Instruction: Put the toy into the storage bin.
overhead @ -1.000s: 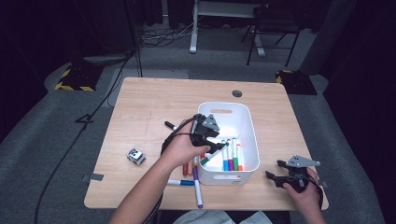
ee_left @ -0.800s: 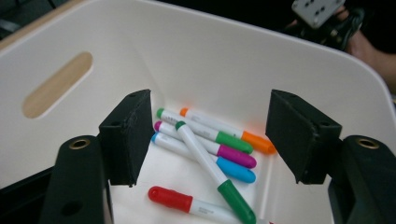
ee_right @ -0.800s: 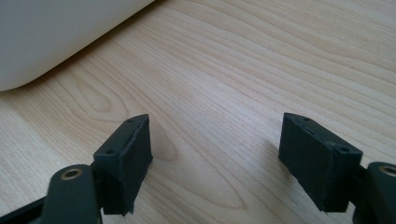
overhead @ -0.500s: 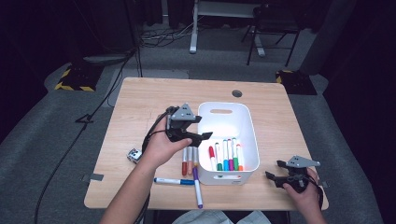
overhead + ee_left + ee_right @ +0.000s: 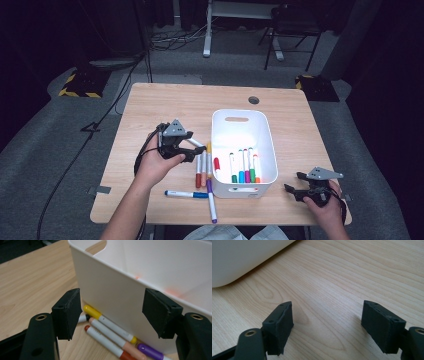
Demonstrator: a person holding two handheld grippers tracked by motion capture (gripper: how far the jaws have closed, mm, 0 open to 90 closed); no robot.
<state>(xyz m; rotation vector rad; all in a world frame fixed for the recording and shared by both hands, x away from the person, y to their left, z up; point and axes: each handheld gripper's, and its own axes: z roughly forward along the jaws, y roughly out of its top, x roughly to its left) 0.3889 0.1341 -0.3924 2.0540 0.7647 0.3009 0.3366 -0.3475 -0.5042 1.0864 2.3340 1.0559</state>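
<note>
**Left claw empty next to the bin, markers half hidden**

The left claw (image 5: 192, 150) was spread wide with nothing between the pads. The jaws had just been opening, and in the left gripper view you could see straight through the gap to the white bin (image 5: 120, 290) wall. It hung just left of the bin, over the loose markers (image 5: 202, 167) on the table (image 5: 150, 110).

Hard-to-see stuff: in the left gripper view the left jaw covered the end of the yellow marker (image 5: 93, 312) and most of a white one behind it, and the purple marker (image 5: 148, 350) ran off the bottom edge. From the high view the claw body hid the top ends of the markers by the bin. More markers (image 5: 243, 167) stood in the bin, colours readable, nothing else.

The right claw (image 5: 295, 182) sat near the table's right front corner, also spread and empty, well apart from the bin. Its own view had just wood grain and a cut-off curve of bin (image 5: 242, 260).

Couldn't read any brand or print on the markers or bin, too small and blurry.
</note>
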